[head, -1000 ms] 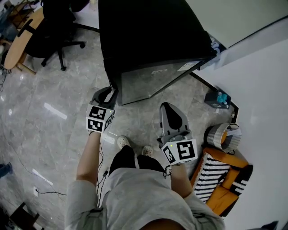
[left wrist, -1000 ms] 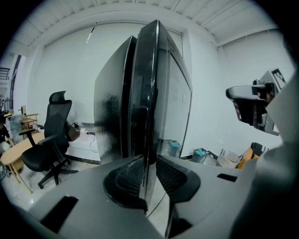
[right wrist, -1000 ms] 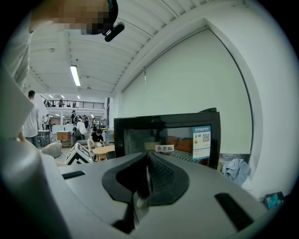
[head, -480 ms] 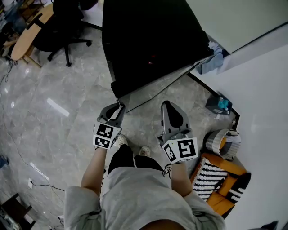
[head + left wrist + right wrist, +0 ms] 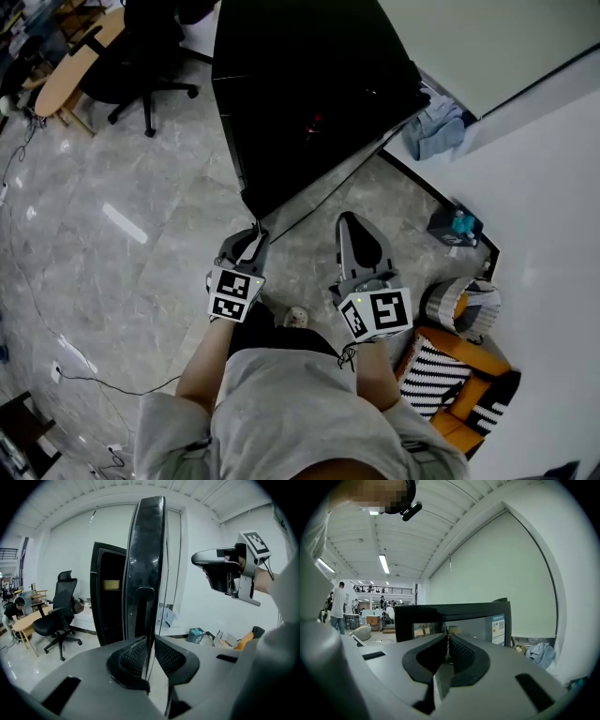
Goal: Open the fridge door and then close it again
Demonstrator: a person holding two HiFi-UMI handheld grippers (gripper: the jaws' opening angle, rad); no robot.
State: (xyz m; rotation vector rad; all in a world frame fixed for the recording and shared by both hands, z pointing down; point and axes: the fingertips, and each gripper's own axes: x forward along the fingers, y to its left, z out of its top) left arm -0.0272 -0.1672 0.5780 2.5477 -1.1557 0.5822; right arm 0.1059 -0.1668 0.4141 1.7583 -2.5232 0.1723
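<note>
Opening step: fridge door (image 5: 147, 550) stands swung out from the cabinet (image 5: 108, 597), edge toward you. Your left gripper (image 5: 253, 232) has just been closing its jaws, and they pinch that edge. Right gripper (image 5: 354, 225) idle, jaws nearly together. Next, likely: reverse the swing, keeping your grip.

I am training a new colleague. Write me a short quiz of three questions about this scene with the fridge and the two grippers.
1. True or false: the right gripper holds the tall glossy black fridge door.
2. What shows beside the black fridge, by the white wall? A: a light blue crumpled cloth; B: a red bucket; C: a green ball.
3. Fill in: the left gripper grips the door by its ____.
Key: 1 false, its jaws are together and empty. 2 A. 3 edge; those jaws have just been closing on it.
</note>
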